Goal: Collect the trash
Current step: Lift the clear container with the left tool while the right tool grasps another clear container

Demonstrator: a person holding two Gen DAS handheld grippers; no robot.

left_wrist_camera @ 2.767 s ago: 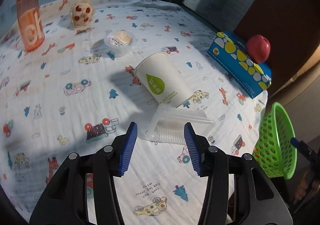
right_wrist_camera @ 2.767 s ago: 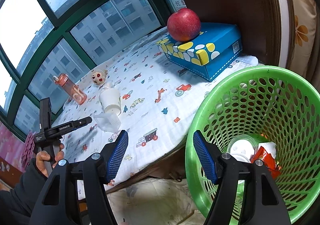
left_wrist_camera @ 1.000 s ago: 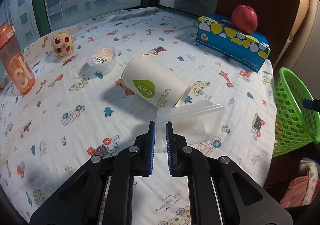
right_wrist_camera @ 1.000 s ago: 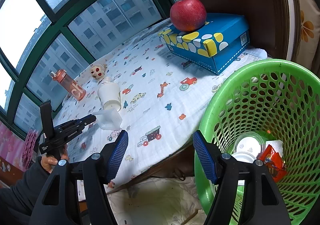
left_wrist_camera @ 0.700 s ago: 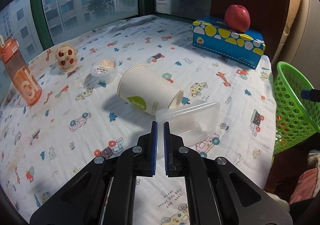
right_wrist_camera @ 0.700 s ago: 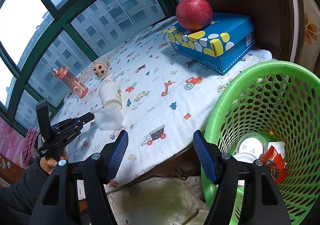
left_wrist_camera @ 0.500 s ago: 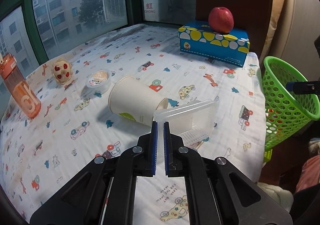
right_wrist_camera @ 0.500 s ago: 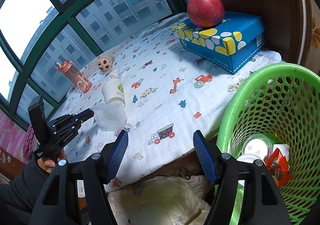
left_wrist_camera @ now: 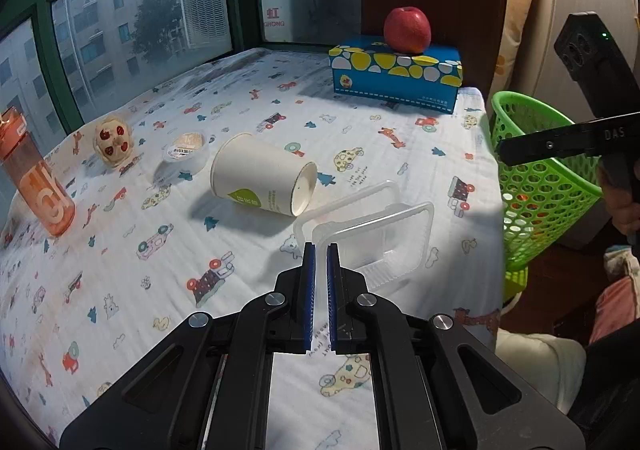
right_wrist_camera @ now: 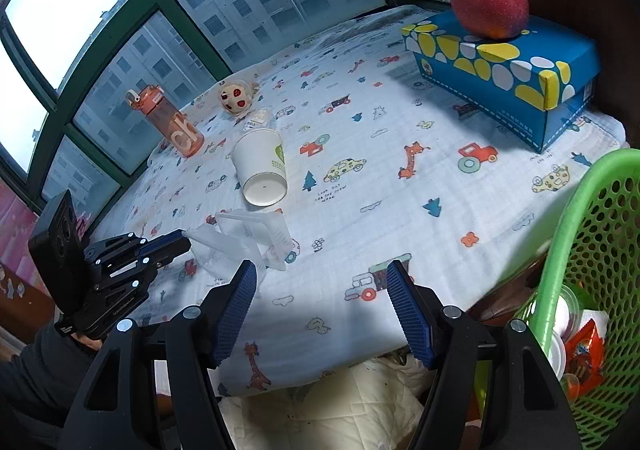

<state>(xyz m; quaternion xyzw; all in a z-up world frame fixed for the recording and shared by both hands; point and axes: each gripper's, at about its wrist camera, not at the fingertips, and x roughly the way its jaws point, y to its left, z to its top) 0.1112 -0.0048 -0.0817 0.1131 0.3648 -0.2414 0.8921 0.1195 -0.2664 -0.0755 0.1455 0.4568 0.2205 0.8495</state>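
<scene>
My left gripper is shut on the rim of a clear plastic container and holds it lifted above the printed tablecloth; the container also shows in the right wrist view, held by the left gripper. A white paper cup lies on its side just behind it. A small sealed cup sits further back. The green basket hangs off the table's right edge and holds several pieces of trash. My right gripper is open and empty beside the basket, over the table's front edge.
An orange bottle stands at the left. A small toy sits near the window. A blue box with a red apple on it stands at the back right. The tablecloth ends near the basket.
My left gripper closed on the clear container's rim, then lifted it and carried it right, toward the basket. The right gripper stayed open and drifted slightly toward the table.
</scene>
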